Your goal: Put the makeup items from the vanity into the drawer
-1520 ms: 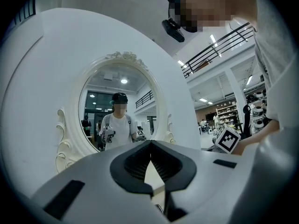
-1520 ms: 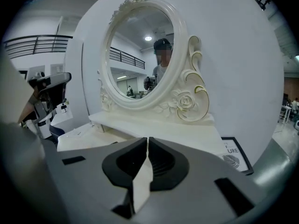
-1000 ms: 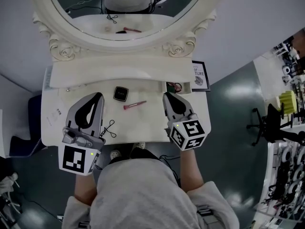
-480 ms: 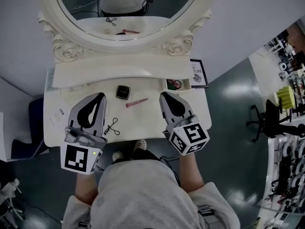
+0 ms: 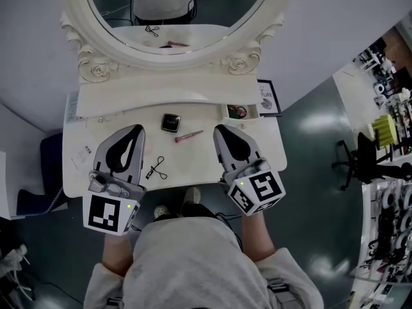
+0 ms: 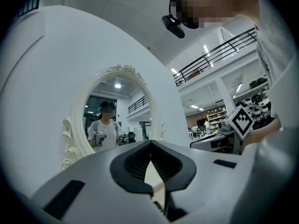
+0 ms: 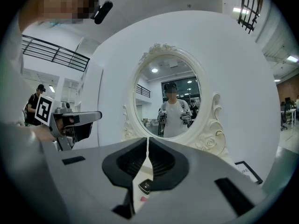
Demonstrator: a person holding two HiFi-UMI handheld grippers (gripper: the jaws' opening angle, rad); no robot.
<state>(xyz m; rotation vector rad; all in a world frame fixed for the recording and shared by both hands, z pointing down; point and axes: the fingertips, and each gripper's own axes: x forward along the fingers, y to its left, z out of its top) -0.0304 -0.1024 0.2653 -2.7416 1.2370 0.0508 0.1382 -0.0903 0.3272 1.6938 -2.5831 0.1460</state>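
Head view is showing you holding both grippers level above the white vanity [image 5: 199, 163]. The left gripper [image 5: 136, 129] is hanging over the left half and the right gripper [image 5: 217, 131] over the right half.

Left gripper view is showing its jaws meeting tip to tip with nothing between them. Right gripper view is showing the same: jaws pressed together and gripping nothing.

The black compact [image 5: 170, 122] is lying at the far centre of the top, between the two gripper tips and touching neither. The pink stick [image 5: 188, 136] is lying just near and right of it, apart from it. A thin black wire tool [image 5: 156, 168] is lying just right of the left gripper; its exact kind is too fine to make out.

The small drawer [image 5: 250, 114] is standing open at the far right. Something red and dark is sitting inside, too small to identify. The mirror [image 5: 180, 11] is being cut off at the top edge, and your torso is hiding the vanity's near edge. In the right gripper view only the compact and a pink speck are peeking through the hollow under the jaws.
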